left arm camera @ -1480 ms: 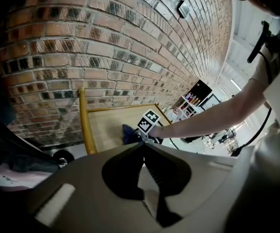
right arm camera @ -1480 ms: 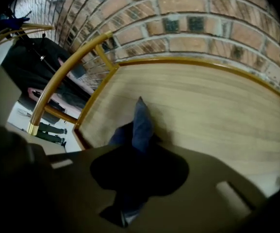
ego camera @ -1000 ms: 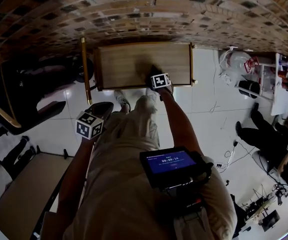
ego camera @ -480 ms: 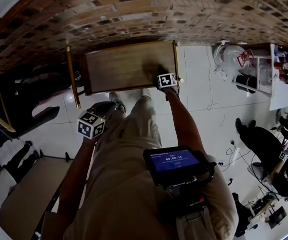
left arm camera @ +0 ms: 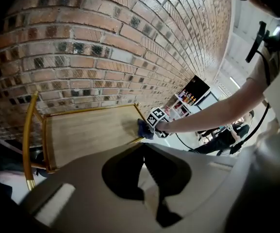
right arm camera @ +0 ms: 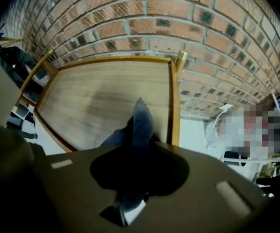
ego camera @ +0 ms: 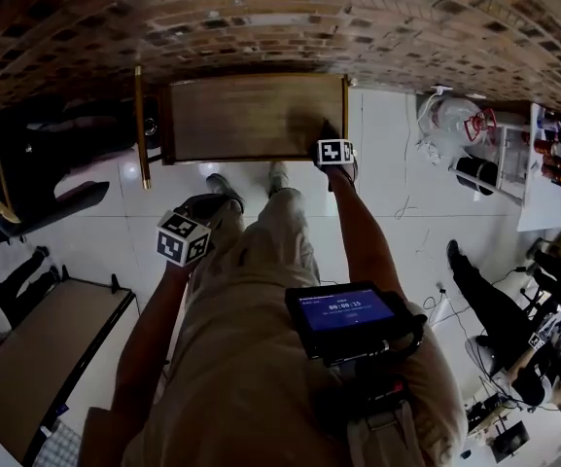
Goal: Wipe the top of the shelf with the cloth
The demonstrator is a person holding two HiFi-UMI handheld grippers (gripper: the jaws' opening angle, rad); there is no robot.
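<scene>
Your right gripper (ego camera: 331, 142) is clamped on the blue cloth (right arm camera: 140, 123), which rests on the shelf (ego camera: 231, 120) top near its 4 o'clock corner; your left gripper (ego camera: 207, 205) is closed, empty, off the shelf

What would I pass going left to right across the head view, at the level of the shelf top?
Dark chair → brass post → wooden shelf top → right gripper, shut on the cloth → white plastic bag → white rack of bottles.
</scene>
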